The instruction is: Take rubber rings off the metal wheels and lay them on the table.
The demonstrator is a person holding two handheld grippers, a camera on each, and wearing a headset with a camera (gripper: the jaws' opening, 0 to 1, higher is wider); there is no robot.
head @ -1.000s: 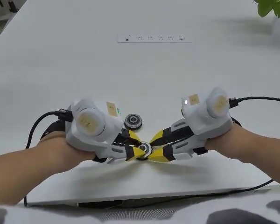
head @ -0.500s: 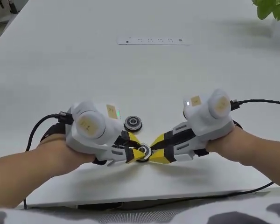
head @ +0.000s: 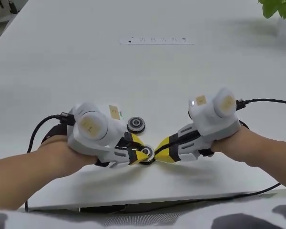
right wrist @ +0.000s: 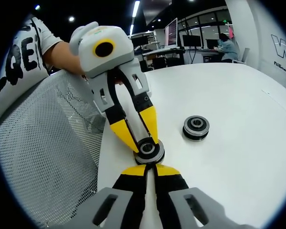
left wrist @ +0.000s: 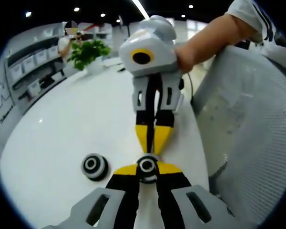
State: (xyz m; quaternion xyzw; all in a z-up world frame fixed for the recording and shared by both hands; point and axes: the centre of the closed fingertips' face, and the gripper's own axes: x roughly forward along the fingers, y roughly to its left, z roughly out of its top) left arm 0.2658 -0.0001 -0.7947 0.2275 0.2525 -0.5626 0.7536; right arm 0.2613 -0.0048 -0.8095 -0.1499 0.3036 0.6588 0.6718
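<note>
The wheel (head: pixel 147 153) sits by the near edge of the table (head: pixel 148 81), clamped in the left gripper (head: pixel 139 153), with the right gripper (head: pixel 158 151) pinched tight on its rim from the opposite side and a second wheel (head: pixel 136 124) lying just behind.

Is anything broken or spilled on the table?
No, nothing looks odd. The held wheel sits pinched between the left gripper fingers, with the right gripper tips at its edge. The other wheel lies flat on the table, its black ring on. Nothing looks spilled or cracked.
</note>
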